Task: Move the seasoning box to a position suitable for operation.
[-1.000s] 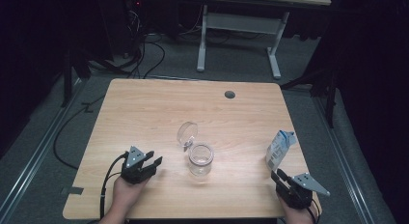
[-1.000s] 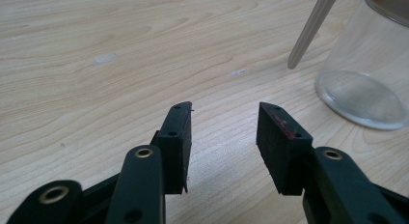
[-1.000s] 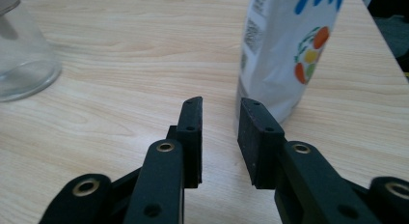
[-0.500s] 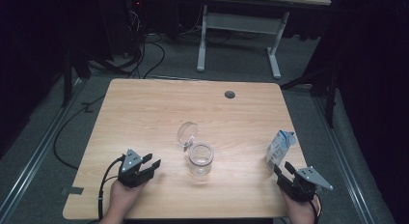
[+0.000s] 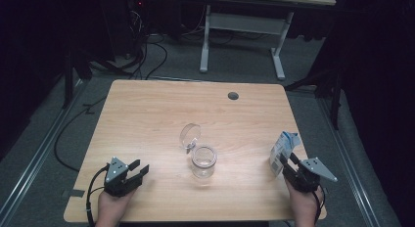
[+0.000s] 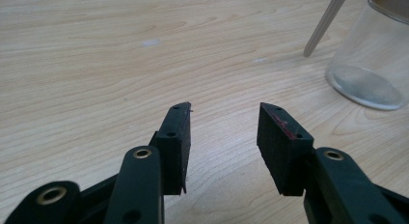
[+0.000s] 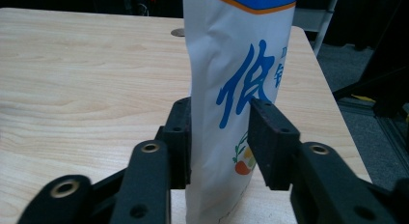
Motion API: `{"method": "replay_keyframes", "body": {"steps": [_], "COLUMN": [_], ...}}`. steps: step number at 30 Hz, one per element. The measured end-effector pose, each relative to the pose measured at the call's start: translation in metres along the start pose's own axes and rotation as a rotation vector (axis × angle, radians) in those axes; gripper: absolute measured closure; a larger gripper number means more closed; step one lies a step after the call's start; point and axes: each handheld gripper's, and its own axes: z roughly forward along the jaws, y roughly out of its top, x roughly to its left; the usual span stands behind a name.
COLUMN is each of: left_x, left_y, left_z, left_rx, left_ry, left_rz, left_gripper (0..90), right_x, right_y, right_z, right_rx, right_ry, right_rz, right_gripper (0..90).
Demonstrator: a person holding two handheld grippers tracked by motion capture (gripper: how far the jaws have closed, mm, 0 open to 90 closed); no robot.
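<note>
The right gripper (image 7: 219,137) has its jaws around a white pouch (image 7: 236,64) with blue print; both pads lie against the sides of the pouch, so it is gripped; the jaws have just been closing on it. The pouch stands upright near the right edge of the wooden table (image 5: 147,114). The left gripper (image 6: 224,132) is open with nothing between its jaws, low over the table near the front left; the empty glass jar (image 5: 203,161) stands apart from it at the middle, lid (image 5: 190,135) tilted back.
</note>
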Motion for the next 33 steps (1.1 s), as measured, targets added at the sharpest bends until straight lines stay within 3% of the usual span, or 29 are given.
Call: {"method": "replay_keyframes", "body": {"steps": [6,12,19,20,26,29,33], "left_x": [0.0000,-0.0015,-0.0018,-0.0022,-0.0036,-0.0037,-0.0039], "left_y": [-0.0007,0.0003,0.0007,0.0008,0.0003,0.0004,0.0003], "left_z": [-0.0010,-0.0011,0.0019,0.0024,0.0028,0.0026,0.0026], "left_rx": [-0.009,-0.015,-0.016,-0.014,-0.009,-0.012,-0.013], "left_ry": [0.001,-0.007,-0.015,-0.016,-0.021,-0.021,-0.025], "left_rz": [0.002,0.008,0.005,0.007,0.010,0.009,0.008], "left_gripper": [56.0,55.9,55.8,55.8,55.5,55.5,55.2], "right_x": [-0.0028,-0.0073,-0.0089,-0.0082,-0.0051,-0.0037,-0.0050], "right_y": [-0.0002,-0.0014,-0.0022,-0.0019,-0.0014,-0.0007,-0.0014], "right_z": [0.0000,-0.0032,-0.0046,-0.0035,0.0010,0.0012,0.0004], "right_rx": [-0.009,-0.003,-0.008,-0.004,0.009,0.009,-0.002], "right_ry": [0.009,-0.003,-0.002,0.005,0.017,0.003,-0.010], "right_rz": [-0.004,-0.010,-0.003,-0.001,0.006,0.009,0.016], "right_gripper": [78.1,86.4,83.2,77.0,65.1,65.3,78.0]}}
